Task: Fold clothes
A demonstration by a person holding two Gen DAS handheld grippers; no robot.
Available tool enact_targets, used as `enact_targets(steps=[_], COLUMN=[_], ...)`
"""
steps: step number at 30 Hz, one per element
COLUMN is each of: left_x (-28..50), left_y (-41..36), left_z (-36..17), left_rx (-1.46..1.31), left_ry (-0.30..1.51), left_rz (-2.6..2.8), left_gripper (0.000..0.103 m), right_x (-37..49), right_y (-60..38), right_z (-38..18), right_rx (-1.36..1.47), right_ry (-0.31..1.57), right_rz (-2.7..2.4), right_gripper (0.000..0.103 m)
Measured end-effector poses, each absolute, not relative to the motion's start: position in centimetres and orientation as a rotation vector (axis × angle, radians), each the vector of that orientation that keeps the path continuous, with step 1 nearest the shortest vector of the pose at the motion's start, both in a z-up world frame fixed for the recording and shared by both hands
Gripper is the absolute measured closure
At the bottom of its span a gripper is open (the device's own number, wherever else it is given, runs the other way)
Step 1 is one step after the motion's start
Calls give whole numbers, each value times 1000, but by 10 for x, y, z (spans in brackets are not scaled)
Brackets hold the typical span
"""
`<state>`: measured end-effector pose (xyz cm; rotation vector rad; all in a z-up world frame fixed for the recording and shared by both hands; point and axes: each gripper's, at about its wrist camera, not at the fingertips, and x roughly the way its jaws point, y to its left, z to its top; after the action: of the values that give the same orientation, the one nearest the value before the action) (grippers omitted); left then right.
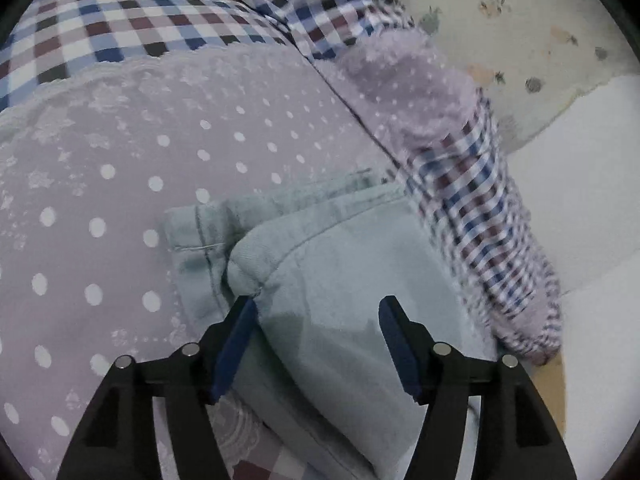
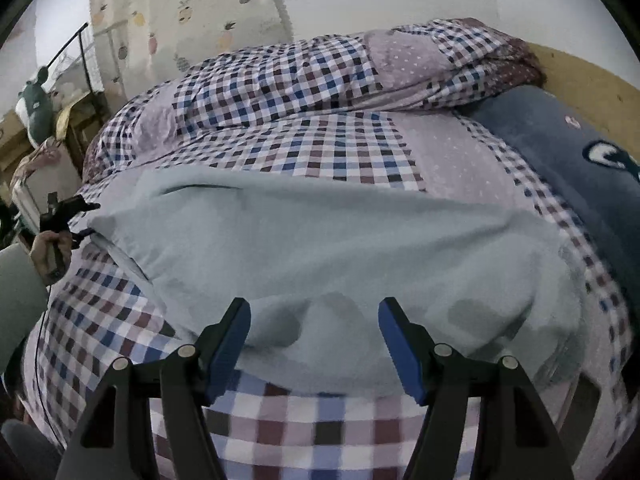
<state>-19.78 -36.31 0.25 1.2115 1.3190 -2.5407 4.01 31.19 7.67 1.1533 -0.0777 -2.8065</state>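
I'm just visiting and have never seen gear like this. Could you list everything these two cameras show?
Garment: one, pale blue, spread flat on the bed, a stitched hem at one end.
Bedcover: one, checked in blue, maroon and white with lilac dotted panels, under the garment.
Pillow: one, dark blue with a white motif, at the far right of the bed.
Curtain: one, cream with a fruit print, behind the bed.
Plush toy: one, green, far left on cluttered furniture.
Left hand-held gripper: black with blue pads, open over the garment's end.
Right hand-held gripper: same colours, open over the garment's near edge.
Person's hand: one, holding the left gripper.
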Motion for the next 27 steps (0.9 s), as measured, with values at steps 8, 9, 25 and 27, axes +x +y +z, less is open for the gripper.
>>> enact_targets(steps=[8,9,25,27], left_x=[-196,-201,-209,-207], left_y=[-379,-376,-389,-392], left_z=[4,7,24,37], left_rx=[1206,1206,1167,1113], left_ry=[1341,1324,1387,1374], left_rz=[-2461,-2471,-2460,-2496], left_gripper=[93,94,101,101], right_x=[72,71,35,63], right_y=[239,232,213,212], right_z=[29,26,21,44], right_rx=[1197,1191,1318,1236], right_ry=[53,80,123,103], right_rz=[-2868,-2883,-2927,-2935], right_gripper=[33,33,99,100])
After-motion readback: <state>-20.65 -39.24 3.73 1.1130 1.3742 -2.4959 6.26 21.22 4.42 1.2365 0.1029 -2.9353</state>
